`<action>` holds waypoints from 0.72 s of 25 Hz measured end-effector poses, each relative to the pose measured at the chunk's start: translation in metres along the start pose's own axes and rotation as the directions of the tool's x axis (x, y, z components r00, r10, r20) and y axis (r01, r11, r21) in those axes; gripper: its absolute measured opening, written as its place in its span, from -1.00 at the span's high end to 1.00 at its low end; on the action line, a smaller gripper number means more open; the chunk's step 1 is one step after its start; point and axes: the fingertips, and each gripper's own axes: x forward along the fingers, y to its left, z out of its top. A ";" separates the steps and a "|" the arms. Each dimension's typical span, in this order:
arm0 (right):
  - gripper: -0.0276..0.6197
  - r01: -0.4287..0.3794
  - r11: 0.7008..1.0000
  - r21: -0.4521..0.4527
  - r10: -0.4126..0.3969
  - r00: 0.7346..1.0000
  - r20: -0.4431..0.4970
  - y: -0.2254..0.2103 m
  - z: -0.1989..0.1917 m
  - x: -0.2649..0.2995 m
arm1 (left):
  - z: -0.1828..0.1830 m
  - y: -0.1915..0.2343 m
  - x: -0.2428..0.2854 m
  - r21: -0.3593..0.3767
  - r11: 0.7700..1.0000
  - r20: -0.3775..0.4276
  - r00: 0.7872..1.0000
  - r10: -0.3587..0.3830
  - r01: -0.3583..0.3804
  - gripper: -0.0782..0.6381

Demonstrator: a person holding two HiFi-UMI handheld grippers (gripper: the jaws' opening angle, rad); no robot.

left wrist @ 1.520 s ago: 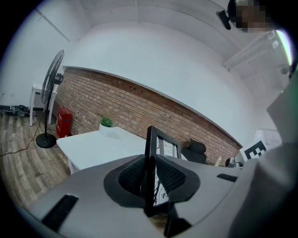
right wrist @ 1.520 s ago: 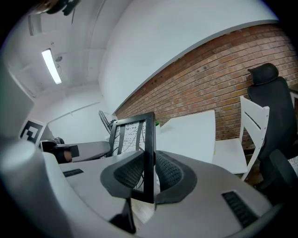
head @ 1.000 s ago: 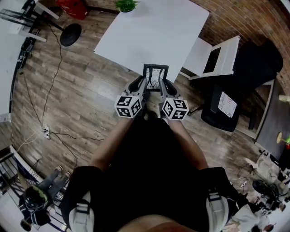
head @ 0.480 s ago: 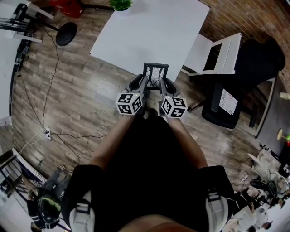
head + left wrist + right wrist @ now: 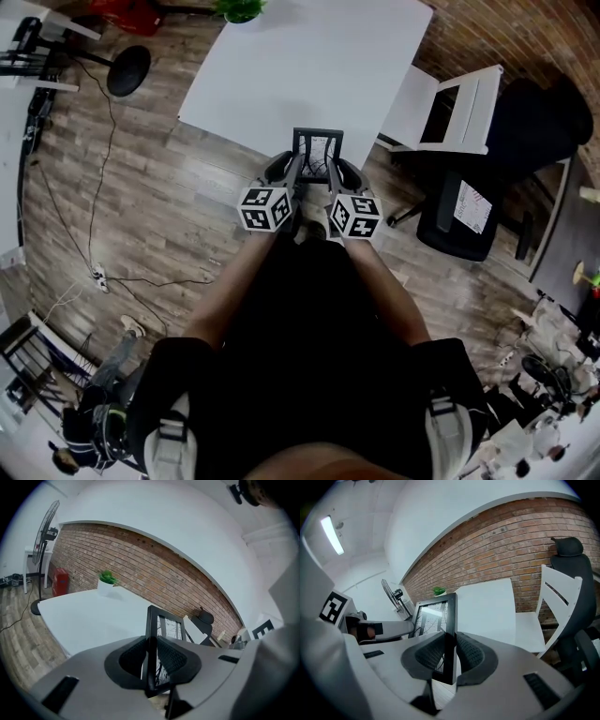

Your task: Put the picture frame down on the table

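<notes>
The picture frame (image 5: 319,156) is not on the table (image 5: 309,66) yet. It hangs upright in the air in front of the person, held from two sides. In the head view it is over the wooden floor (image 5: 169,187), just before the near edge of the white table top, and its upper bar only meets that edge in the picture.

The left gripper (image 5: 151,656) is clamped on the left side bar of the frame: its ribbed pads press on the thin black bar from both faces. The right gripper (image 5: 450,652) is closed in the same way on the right side bar, and the glass with the drawing shows just beside its pads. Both grippers point forward and somewhat down, close together, with the marker cubes toward the person.

I judge that the step in hand is the carrying of the frame to the table; the placing itself is not yet begun. The part of the table nearest to the frame is bare. A small green plant (image 5: 239,9) stands at its far corner, and a white chair (image 5: 450,108) is at its right side, both well apart from the frame.

The next move calls for bringing both grippers forward together, so that the frame does not twist between them, until it is fully over the table top, and then lowering it until the bottom bar rests there. Whether the frame has a stand at its back I cannot tell from these views, so it may need to be laid flat before the jaws open.
</notes>
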 end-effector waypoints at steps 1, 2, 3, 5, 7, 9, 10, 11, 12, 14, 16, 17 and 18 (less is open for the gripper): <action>0.70 0.003 1.000 -0.006 -0.003 1.000 -0.006 -0.001 0.000 0.003 | -0.001 0.002 0.003 -0.002 1.000 -0.008 1.000 -0.003 0.003 0.55; 0.70 0.005 1.000 -0.006 -0.005 1.000 -0.011 -0.003 0.000 0.006 | -0.001 0.004 0.007 -0.004 1.000 -0.016 1.000 -0.006 0.006 0.55; 0.70 0.007 1.000 -0.002 -0.007 1.000 -0.016 -0.005 0.000 0.009 | -0.002 0.005 0.010 -0.007 1.000 -0.023 1.000 -0.009 0.009 0.55; 0.70 0.012 1.000 0.009 -0.011 1.000 -0.023 -0.008 0.000 0.015 | -0.003 0.009 0.016 -0.013 1.000 -0.035 0.999 -0.012 0.011 0.55; 0.70 0.016 1.000 0.019 -0.015 0.999 -0.031 -0.010 0.000 0.021 | -0.004 0.013 0.021 -0.018 1.000 -0.046 0.999 -0.012 0.011 0.55; 0.70 0.018 0.999 0.027 -0.017 0.999 -0.042 -0.013 -0.002 0.027 | -0.004 0.017 0.026 -0.020 1.000 -0.058 0.998 -0.013 0.012 0.55; 0.70 0.020 0.999 0.030 -0.019 0.999 -0.049 -0.015 -0.003 0.031 | -0.004 0.019 0.030 -0.020 1.000 -0.064 0.998 -0.013 0.012 0.55; 0.70 0.023 0.999 0.032 -0.021 0.998 -0.056 -0.016 -0.004 0.034 | -0.004 0.020 0.033 -0.019 1.000 -0.071 0.997 -0.014 0.012 0.55; 0.70 0.026 0.999 0.032 -0.024 0.998 -0.063 -0.018 -0.005 0.037 | -0.005 0.022 0.037 -0.018 1.000 -0.078 0.997 -0.014 0.013 0.55; 0.70 0.036 0.999 0.025 -0.035 0.997 -0.073 -0.023 -0.007 0.043 | -0.006 0.024 0.044 -0.018 1.000 -0.093 0.996 -0.018 0.017 0.55; 0.70 0.046 0.999 0.026 -0.043 0.996 -0.083 -0.029 -0.008 0.050 | -0.007 0.026 0.052 -0.018 1.000 -0.105 0.994 -0.022 0.020 0.55; 0.70 0.050 0.998 0.030 -0.047 0.995 -0.087 -0.031 -0.008 0.053 | -0.008 0.027 0.055 -0.016 1.000 -0.112 0.993 -0.024 0.022 0.55; 0.70 0.055 0.998 0.034 -0.052 0.995 -0.091 -0.033 -0.009 0.055 | -0.009 0.029 0.058 -0.014 1.000 -0.120 0.992 -0.026 0.024 0.55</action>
